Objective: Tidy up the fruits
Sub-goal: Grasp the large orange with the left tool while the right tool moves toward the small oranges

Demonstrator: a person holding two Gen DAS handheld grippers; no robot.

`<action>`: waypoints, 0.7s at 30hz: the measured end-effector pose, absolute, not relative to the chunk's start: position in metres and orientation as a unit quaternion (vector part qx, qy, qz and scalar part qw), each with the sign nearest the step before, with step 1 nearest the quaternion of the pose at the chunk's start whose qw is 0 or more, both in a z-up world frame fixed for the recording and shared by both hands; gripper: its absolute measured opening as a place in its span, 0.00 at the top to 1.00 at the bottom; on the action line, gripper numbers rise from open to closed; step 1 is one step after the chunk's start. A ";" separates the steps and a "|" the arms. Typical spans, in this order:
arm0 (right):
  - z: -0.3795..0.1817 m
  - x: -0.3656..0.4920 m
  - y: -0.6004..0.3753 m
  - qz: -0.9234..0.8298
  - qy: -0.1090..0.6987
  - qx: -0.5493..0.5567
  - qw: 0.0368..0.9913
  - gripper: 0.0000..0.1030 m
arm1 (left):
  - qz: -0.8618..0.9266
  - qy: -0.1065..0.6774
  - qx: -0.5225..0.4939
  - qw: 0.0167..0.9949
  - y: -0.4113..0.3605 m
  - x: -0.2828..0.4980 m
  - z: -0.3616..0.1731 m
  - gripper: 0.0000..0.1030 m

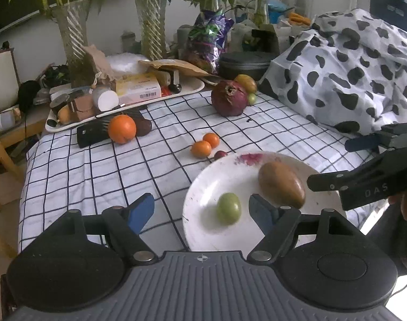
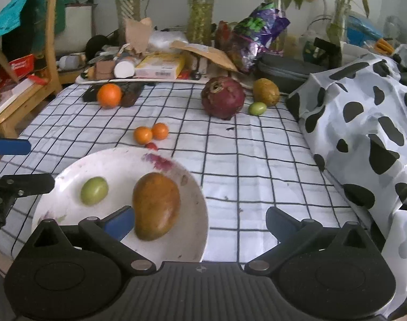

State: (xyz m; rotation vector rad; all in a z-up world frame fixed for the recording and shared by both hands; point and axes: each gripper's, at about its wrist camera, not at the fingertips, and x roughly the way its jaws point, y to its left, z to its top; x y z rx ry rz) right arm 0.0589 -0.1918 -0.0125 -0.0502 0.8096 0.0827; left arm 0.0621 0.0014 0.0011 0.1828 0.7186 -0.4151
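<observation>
A white plate [image 1: 203,187] [image 2: 192,195] holds a mango [image 1: 281,184] [image 2: 156,206] and a small green fruit [image 1: 228,208] [image 2: 94,190]. My left gripper [image 1: 200,211] is open and empty over the plate's near left edge. My right gripper [image 2: 200,222] is open and empty, its left finger beside the mango. On the checked cloth lie a big orange [image 1: 122,129] [image 2: 109,95], two small oranges [image 1: 205,145] [image 2: 151,133], a small red fruit [image 1: 220,154] [image 2: 151,146], a dark red pomegranate [image 1: 229,98] [image 2: 222,96], a second mango [image 1: 246,83] [image 2: 266,91] and another green fruit [image 1: 252,98] [image 2: 257,108].
A cluttered tray [image 1: 123,107] and boxes, a purple bag [image 1: 207,42] [image 2: 259,37] and plant vases [image 1: 72,32] [image 2: 200,13] line the far edge. A cow-print cloth [image 1: 350,72] [image 2: 364,123] covers the right side. A wooden chair [image 2: 24,99] stands at the left.
</observation>
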 end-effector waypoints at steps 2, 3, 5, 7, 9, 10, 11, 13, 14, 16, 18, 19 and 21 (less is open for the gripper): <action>-0.013 0.063 -0.194 0.034 0.393 -0.022 0.919 0.00 | -0.203 0.348 0.090 0.911 0.002 0.069 0.001 0.25; -0.013 0.065 -0.195 0.033 0.392 -0.020 0.919 0.00 | -0.202 0.347 0.092 0.911 0.003 0.072 0.001 0.25; -0.012 0.070 -0.198 0.032 0.387 -0.018 0.921 0.00 | -0.199 0.345 0.094 0.912 0.004 0.078 0.000 0.25; -0.012 0.075 -0.199 0.030 0.383 -0.019 0.923 0.00 | -0.192 0.344 0.094 0.914 0.007 0.086 0.000 0.25; -0.012 0.082 -0.201 0.027 0.381 -0.020 0.924 0.00 | -0.180 0.340 0.094 0.918 0.011 0.094 0.000 0.25; -0.013 0.085 -0.202 0.027 0.382 -0.021 0.924 0.00 | -0.176 0.339 0.093 0.920 0.012 0.098 0.001 0.25; -0.013 0.089 -0.202 0.026 0.383 -0.021 0.923 0.00 | -0.171 0.337 0.092 0.921 0.014 0.102 0.001 0.25; -0.014 0.096 -0.203 0.028 0.383 -0.021 0.923 0.00 | -0.163 0.334 0.092 0.924 0.018 0.111 0.002 0.25; -0.015 0.100 -0.203 0.030 0.383 -0.022 0.923 0.00 | -0.159 0.332 0.093 0.925 0.020 0.115 0.002 0.25; -0.016 0.107 -0.203 0.034 0.383 -0.024 0.923 0.00 | -0.154 0.330 0.095 0.926 0.023 0.125 0.001 0.25; -0.017 0.114 -0.201 0.041 0.385 -0.025 0.922 0.00 | -0.148 0.330 0.098 0.927 0.025 0.134 0.000 0.25; -0.017 0.118 -0.201 0.043 0.386 -0.025 0.921 0.00 | -0.144 0.330 0.100 0.927 0.026 0.138 -0.001 0.25; -0.018 0.125 -0.200 0.048 0.388 -0.024 0.920 0.00 | -0.138 0.331 0.102 0.928 0.029 0.150 -0.003 0.25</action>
